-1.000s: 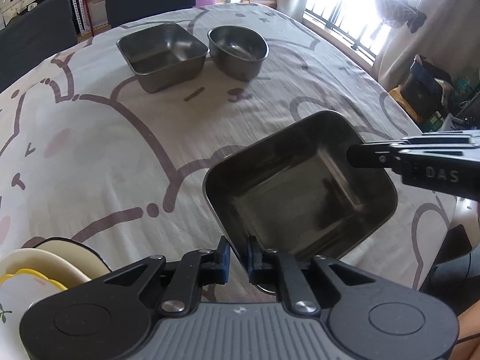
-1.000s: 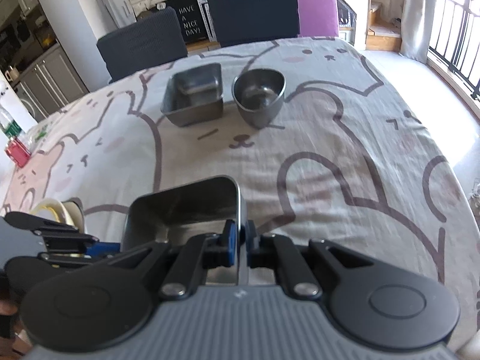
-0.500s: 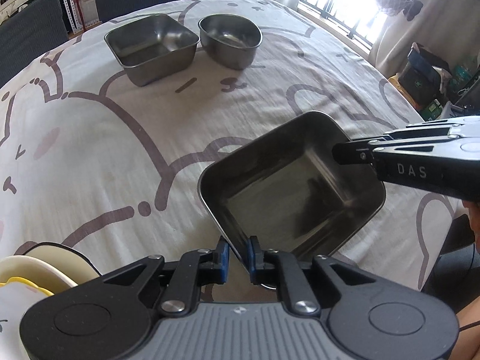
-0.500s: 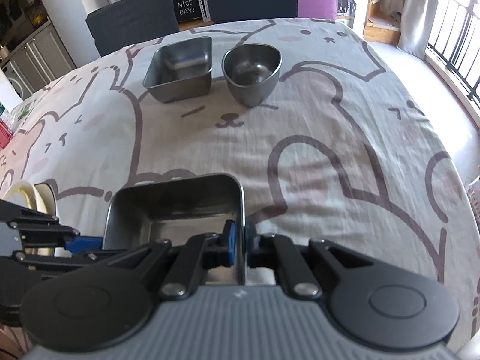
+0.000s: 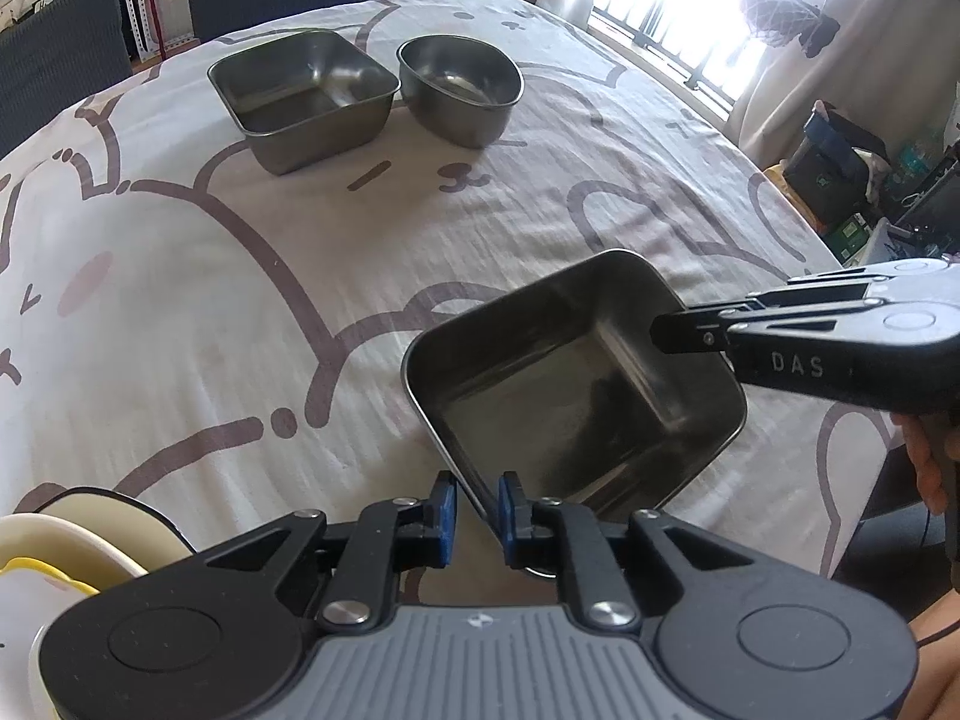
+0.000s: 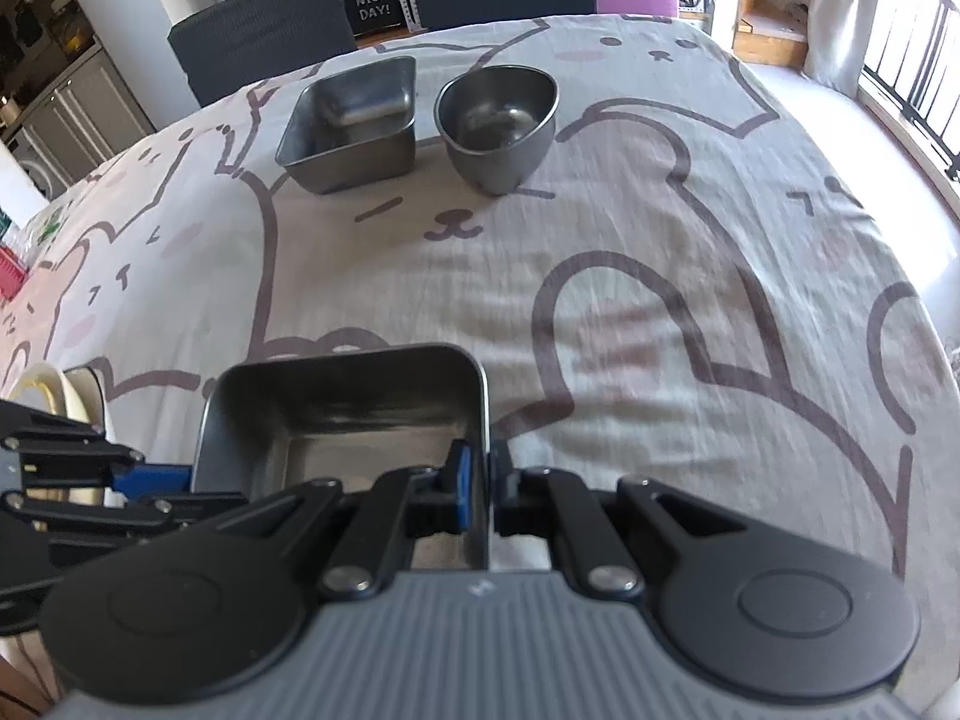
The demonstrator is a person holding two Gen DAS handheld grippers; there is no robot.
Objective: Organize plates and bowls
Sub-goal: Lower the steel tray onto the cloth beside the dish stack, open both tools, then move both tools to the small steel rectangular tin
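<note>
A square steel tray [image 5: 576, 384] is held above the tablecloth by both grippers. My left gripper [image 5: 477, 510] straddles its near-left rim, the pads slightly apart from the metal. My right gripper [image 6: 480, 480] is shut on the tray's right wall [image 6: 483, 420]; it also shows in the left wrist view [image 5: 690, 330] at the tray's far right rim. A second square steel tray [image 5: 303, 99] [image 6: 351, 126] and a round steel bowl [image 5: 459, 87] [image 6: 495, 120] stand side by side at the far end of the table.
Cream and yellow-rimmed plates and bowls [image 5: 66, 546] [image 6: 54, 390] are stacked at the near left. Dark chairs [image 6: 264, 36] stand behind the table. The table edge [image 5: 852, 480] drops off at the right, with clutter on the floor by the window.
The held tray has moved forward, toward the two steel dishes at the far end. My left gripper's pads have loosened on the rim; the right stays clamped.
</note>
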